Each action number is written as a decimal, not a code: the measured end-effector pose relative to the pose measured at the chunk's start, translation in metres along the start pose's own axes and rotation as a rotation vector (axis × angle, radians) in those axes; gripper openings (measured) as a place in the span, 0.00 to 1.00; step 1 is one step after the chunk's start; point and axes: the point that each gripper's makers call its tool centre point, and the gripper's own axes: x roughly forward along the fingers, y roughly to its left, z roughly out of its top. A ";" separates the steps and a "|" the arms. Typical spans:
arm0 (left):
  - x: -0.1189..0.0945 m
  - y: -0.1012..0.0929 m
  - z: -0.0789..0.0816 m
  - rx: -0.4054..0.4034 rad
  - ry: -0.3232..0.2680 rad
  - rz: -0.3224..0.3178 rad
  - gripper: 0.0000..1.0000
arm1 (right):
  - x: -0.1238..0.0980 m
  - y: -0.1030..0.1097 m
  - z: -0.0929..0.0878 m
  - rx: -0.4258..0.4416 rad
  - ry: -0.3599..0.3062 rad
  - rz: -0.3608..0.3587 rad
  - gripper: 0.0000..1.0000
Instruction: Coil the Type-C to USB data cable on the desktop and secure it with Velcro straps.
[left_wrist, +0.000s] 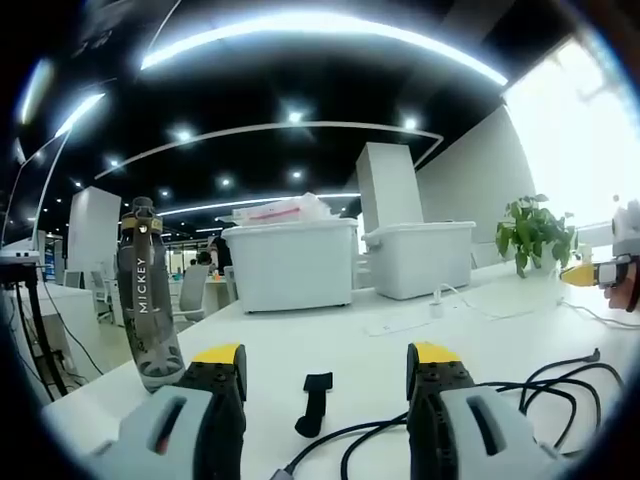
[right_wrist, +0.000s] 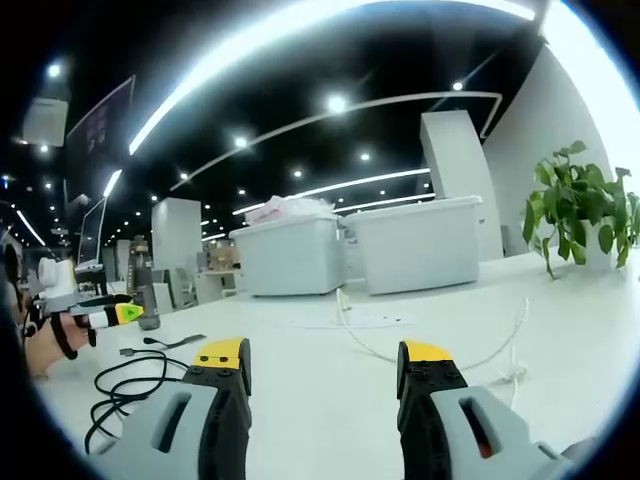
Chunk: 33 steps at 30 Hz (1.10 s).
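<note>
A black data cable (left_wrist: 500, 390) lies loose on the white desk (left_wrist: 340, 340), running from beside my left gripper's right jaw toward the right edge. A short black Velcro strap (left_wrist: 315, 403) rests on the desk between the jaws of my left gripper (left_wrist: 325, 360), which is open and holds nothing. In the right gripper view the same cable (right_wrist: 125, 390) lies in loose loops at the lower left, clear of my right gripper (right_wrist: 323, 360), which is open and empty. The left gripper (right_wrist: 122, 314) shows at the left edge above the cable, held by a hand.
A dark water bottle (left_wrist: 148, 290) stands at the desk's left corner. Two white storage bins (left_wrist: 293, 262) (left_wrist: 420, 258) sit at the back. A potted plant (left_wrist: 535, 232) stands at the right. A white charger cable (right_wrist: 420, 355) curves across the desk. The right gripper (left_wrist: 592, 273) enters at the right edge.
</note>
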 end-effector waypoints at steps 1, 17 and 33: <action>0.000 0.001 0.001 -0.001 -0.002 0.002 0.65 | 0.000 0.001 -0.001 -0.003 0.004 0.003 0.58; -0.008 0.020 0.020 -0.040 -0.055 0.061 0.61 | 0.006 0.077 -0.013 -0.093 0.020 0.281 0.48; -0.010 0.020 0.022 -0.032 -0.059 0.068 0.60 | 0.067 0.232 -0.085 -0.129 0.342 0.631 0.28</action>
